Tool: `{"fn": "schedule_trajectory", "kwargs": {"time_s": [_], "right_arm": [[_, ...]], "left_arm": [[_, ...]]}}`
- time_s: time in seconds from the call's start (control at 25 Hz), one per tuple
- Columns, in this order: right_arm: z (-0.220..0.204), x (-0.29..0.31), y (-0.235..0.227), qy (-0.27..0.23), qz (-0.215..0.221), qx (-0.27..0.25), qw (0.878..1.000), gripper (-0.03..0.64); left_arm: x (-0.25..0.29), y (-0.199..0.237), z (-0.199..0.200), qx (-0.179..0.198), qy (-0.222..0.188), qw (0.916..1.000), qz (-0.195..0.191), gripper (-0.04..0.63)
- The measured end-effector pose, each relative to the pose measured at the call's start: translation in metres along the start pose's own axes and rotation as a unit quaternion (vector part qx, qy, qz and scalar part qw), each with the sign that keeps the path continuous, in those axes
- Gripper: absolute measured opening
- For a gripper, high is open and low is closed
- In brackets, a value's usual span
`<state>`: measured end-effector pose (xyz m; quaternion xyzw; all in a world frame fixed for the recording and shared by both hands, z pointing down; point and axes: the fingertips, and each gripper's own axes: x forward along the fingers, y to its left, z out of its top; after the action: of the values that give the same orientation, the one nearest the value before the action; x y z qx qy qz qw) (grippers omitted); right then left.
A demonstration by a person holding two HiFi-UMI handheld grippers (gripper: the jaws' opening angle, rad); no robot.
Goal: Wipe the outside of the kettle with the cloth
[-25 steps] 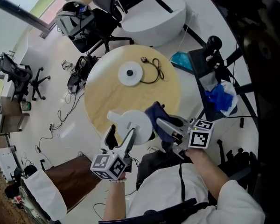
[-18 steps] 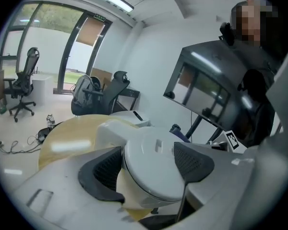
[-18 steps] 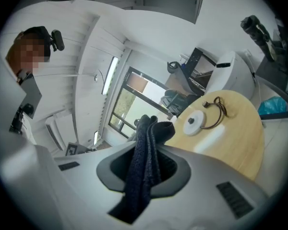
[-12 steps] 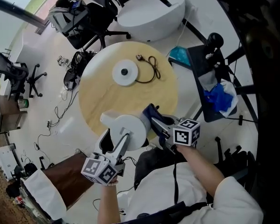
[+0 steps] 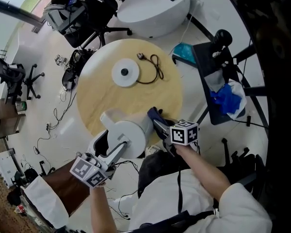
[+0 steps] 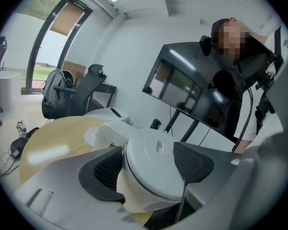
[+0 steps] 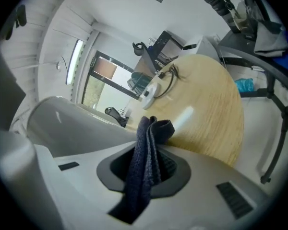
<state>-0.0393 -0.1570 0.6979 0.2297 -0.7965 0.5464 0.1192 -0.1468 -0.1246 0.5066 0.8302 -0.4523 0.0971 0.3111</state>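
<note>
A white kettle [image 5: 128,136] stands at the near edge of the round wooden table [image 5: 136,98]. My left gripper [image 5: 111,144] reaches in from the lower left. Its jaws have just been closing a little, with the kettle between them. In the left gripper view the kettle [image 6: 149,147] fills the gap of the left gripper [image 6: 148,169], and both pads [image 6: 103,169] lie against its sides. My right gripper [image 5: 160,125] is just right of the kettle, shut on a dark blue cloth [image 5: 153,114]. The cloth [image 7: 146,152] hangs folded between that gripper's [image 7: 149,164] jaws.
The kettle's round base [image 5: 125,73] and a black cable [image 5: 154,68] lie on the far half of the table. Office chairs [image 5: 87,18] and a big white rounded unit [image 5: 153,6] stand beyond it. A black stand with blue items [image 5: 225,101] stands to the right.
My right gripper has dropped lower with the cloth and sits closer beside the kettle. The left gripper stays around the kettle and has tilted somewhat.
</note>
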Motion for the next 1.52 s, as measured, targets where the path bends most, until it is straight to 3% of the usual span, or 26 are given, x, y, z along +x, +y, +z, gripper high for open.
{"fn": "schedule_trajectory", "kwargs": {"time_s": [0.28,0.56,0.68,0.8,1.2,1.36,1.52], "right_arm": [[0.048,-0.046,0.113,-0.021,0.128,-0.047,0.990,0.066],[0.065,-0.075,0.181,0.013,0.214,-0.107,0.971,0.066],[0.065,-0.072,0.180,0.018,0.211,-0.136,0.968,0.066],[0.062,-0.059,0.159,0.027,0.203,-0.105,0.973,0.066],[0.021,0.016,0.043,0.099,0.092,-0.079,0.988,0.066],[0.009,0.034,0.015,0.139,0.064,-0.076,0.985,0.066],[0.002,0.045,0.003,0.197,0.058,-0.100,0.974,0.066]], "left_arm": [[0.002,0.001,0.001,0.039,0.030,0.9962,-0.072,0.337],[0.003,-0.001,0.001,0.065,0.063,0.9856,-0.143,0.336],[0.004,-0.001,0.000,0.070,0.069,0.9835,-0.152,0.337],[0.005,-0.002,0.001,0.074,0.076,0.9816,-0.158,0.337],[0.007,-0.005,0.002,0.088,0.107,0.9745,-0.176,0.336],[0.008,-0.005,0.000,0.088,0.116,0.9729,-0.180,0.334],[0.008,-0.005,0.000,0.078,0.116,0.9723,-0.188,0.336]]}}
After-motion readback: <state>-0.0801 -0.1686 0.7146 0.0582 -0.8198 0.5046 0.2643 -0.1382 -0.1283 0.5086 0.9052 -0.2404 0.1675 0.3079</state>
